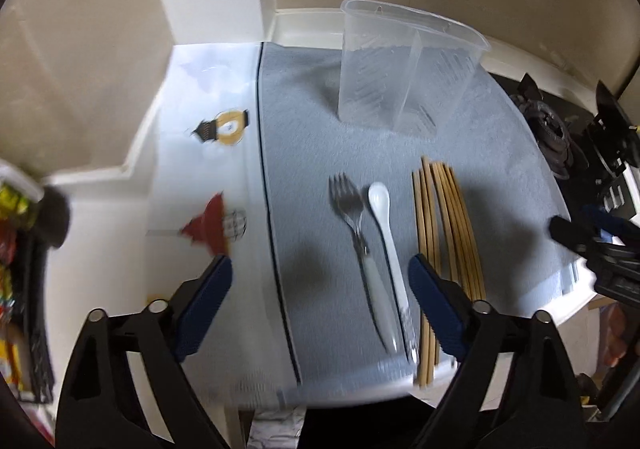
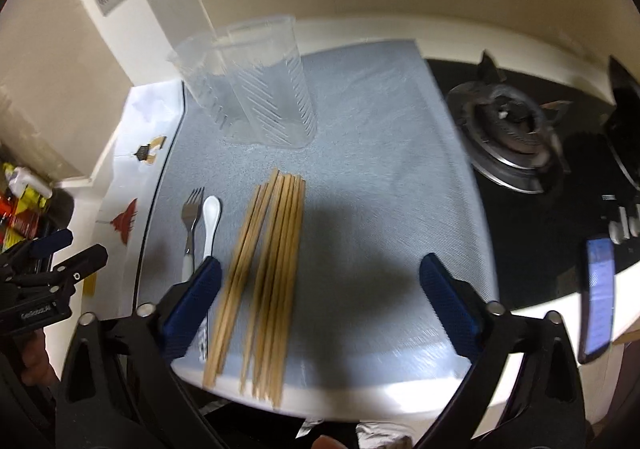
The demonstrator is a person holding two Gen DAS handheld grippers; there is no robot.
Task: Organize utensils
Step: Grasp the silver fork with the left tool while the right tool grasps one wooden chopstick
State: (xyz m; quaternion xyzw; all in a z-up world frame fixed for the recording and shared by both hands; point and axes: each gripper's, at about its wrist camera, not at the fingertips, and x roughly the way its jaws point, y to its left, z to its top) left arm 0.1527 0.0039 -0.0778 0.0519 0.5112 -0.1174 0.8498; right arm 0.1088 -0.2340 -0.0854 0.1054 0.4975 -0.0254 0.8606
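Both tongs, left tongs and right tongs, gape wide, holding nothing. Lower centre on the grey mat, a metal fork, white spoon and wooden chopsticks lie lengthwise, tips pointing away, near ends blurred. Beyond stands an empty clear divided plastic holder; a gas burner sits right.

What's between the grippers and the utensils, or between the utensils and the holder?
Nothing visible. Fork, spoon and chopsticks lie bare on the grey mat. Left gripper and right gripper are open above them. The clear holder stands upright behind, empty mat between.
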